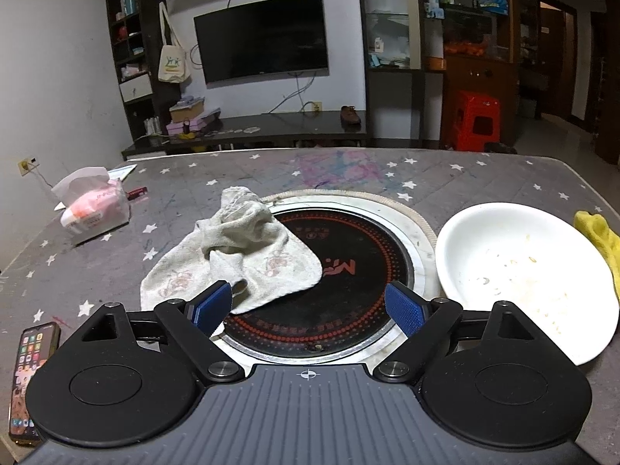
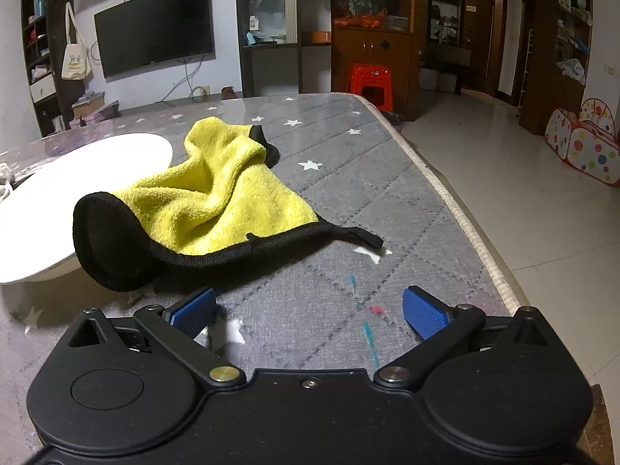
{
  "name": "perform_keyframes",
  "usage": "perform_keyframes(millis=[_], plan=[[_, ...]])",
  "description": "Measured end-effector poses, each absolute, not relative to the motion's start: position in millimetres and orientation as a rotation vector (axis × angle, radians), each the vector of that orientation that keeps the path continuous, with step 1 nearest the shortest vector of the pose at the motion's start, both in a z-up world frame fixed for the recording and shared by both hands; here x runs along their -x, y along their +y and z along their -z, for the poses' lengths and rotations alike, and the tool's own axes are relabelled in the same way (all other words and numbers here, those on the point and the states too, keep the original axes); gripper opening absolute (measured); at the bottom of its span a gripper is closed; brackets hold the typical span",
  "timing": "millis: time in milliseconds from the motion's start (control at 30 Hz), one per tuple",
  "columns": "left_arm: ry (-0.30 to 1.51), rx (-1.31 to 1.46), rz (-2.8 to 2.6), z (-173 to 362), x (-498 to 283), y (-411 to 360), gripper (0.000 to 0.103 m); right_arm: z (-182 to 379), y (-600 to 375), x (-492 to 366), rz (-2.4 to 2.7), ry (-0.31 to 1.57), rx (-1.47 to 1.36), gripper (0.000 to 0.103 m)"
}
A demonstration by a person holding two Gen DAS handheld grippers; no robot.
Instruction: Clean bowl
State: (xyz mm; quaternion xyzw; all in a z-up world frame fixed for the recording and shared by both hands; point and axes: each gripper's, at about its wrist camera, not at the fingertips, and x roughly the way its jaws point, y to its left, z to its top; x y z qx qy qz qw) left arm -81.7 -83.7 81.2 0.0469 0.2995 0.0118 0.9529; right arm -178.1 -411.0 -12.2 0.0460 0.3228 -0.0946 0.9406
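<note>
Centrally, white bowl with food specks sat on the star-print table, yellow cloth touching its right rim, grey towel draped over the inset cooktop, left gripper spread apart near the towel, right gripper likewise apart, both empty.

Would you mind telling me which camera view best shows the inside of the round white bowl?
The left wrist view: the round white bowl faces the camera, showing specks of residue inside. The right wrist view catches only its rim and outer side, partly behind the yellow black-edged cloth.
</note>
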Motion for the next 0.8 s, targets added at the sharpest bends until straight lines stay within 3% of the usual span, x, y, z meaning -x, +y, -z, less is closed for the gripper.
perform_keyframes(millis=[800], plan=[[0.621, -0.066, -0.005, -89.8, 88.7, -78.6, 0.088, 13.1, -412.8, 176.9, 0.192, 0.66, -0.093, 0.103]])
